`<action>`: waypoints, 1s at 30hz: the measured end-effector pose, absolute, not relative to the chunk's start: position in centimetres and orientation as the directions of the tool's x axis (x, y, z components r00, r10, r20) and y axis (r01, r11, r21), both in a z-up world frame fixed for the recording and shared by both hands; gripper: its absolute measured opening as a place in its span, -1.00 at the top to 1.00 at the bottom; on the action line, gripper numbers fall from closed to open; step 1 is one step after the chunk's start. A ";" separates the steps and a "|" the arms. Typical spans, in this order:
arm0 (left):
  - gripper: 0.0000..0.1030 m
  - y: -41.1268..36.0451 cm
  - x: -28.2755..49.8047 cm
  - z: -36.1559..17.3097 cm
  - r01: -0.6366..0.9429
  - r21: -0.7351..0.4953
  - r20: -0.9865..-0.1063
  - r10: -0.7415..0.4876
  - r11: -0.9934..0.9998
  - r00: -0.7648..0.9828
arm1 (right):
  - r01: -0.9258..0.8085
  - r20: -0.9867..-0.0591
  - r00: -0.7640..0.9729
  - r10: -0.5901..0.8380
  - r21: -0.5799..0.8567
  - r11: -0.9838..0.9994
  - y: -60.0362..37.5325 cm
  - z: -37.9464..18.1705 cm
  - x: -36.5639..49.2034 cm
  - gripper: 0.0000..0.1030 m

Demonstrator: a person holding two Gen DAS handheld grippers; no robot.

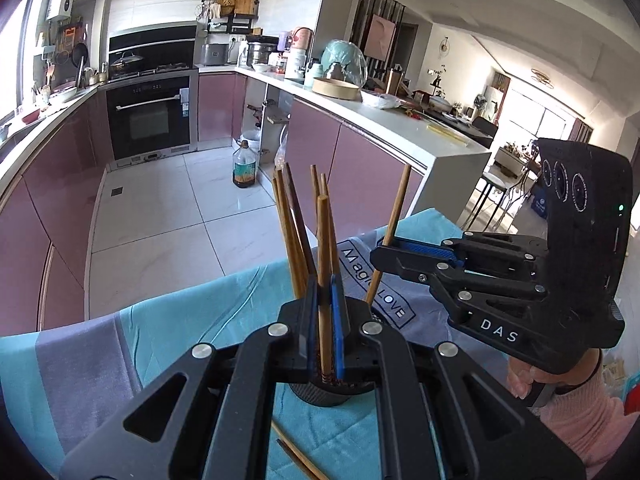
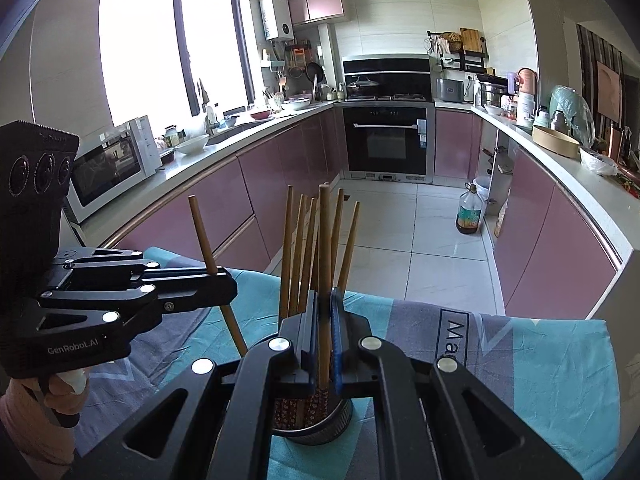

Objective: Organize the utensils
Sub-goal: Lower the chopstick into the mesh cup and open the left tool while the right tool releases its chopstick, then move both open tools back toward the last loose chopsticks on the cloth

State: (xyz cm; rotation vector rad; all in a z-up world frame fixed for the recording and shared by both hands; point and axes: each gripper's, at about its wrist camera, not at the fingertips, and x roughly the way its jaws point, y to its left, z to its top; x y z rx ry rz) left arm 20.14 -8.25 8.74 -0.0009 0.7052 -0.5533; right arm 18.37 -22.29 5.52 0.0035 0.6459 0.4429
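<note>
A dark round holder (image 1: 328,394) stands on the teal and grey cloth (image 1: 120,344) with several wooden chopsticks (image 1: 292,236) upright in it; it also shows in the right wrist view (image 2: 316,426). My left gripper (image 1: 326,304) is shut on one chopstick (image 1: 323,240) whose lower end is inside the holder. My right gripper (image 2: 326,312) is shut on another chopstick (image 2: 325,232), also standing in the holder. From the left wrist view the right gripper (image 1: 386,254) grips a leaning chopstick (image 1: 396,208). From the right wrist view the left gripper (image 2: 224,280) grips its chopstick (image 2: 204,232).
Two loose chopsticks (image 1: 296,456) lie on the cloth in front of the holder. Beyond the table edge is tiled floor with an oil bottle (image 1: 245,166), pink cabinets (image 2: 256,184), an oven (image 2: 386,140) and a cluttered counter (image 1: 384,120) on the right.
</note>
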 end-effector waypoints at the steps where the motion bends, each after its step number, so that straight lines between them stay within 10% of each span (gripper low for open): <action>1: 0.86 -8.4 20.5 8.4 0.475 -0.180 -0.623 -0.474 0.861 0.622 | -0.393 -0.586 0.707 0.396 0.140 0.909 -22.2 5.3 18.6 0.89; 10: 0.72 -7.9 22.5 6.1 0.435 -0.185 -0.639 -0.444 0.881 0.629 | -0.370 -0.565 0.724 0.396 0.167 0.914 -22.6 5.2 18.5 0.65; 14: 0.16 -7.1 21.6 5.8 0.395 -0.160 -0.612 -0.405 0.905 0.679 | -0.367 -0.545 0.737 0.401 0.175 0.913 -23.0 5.2 17.9 0.20; 30: -0.32 -1.6 13.0 4.5 0.277 -0.051 -0.515 -0.263 0.960 0.816 | -0.476 -0.511 0.693 0.509 0.206 0.855 -22.0 4.1 10.9 0.03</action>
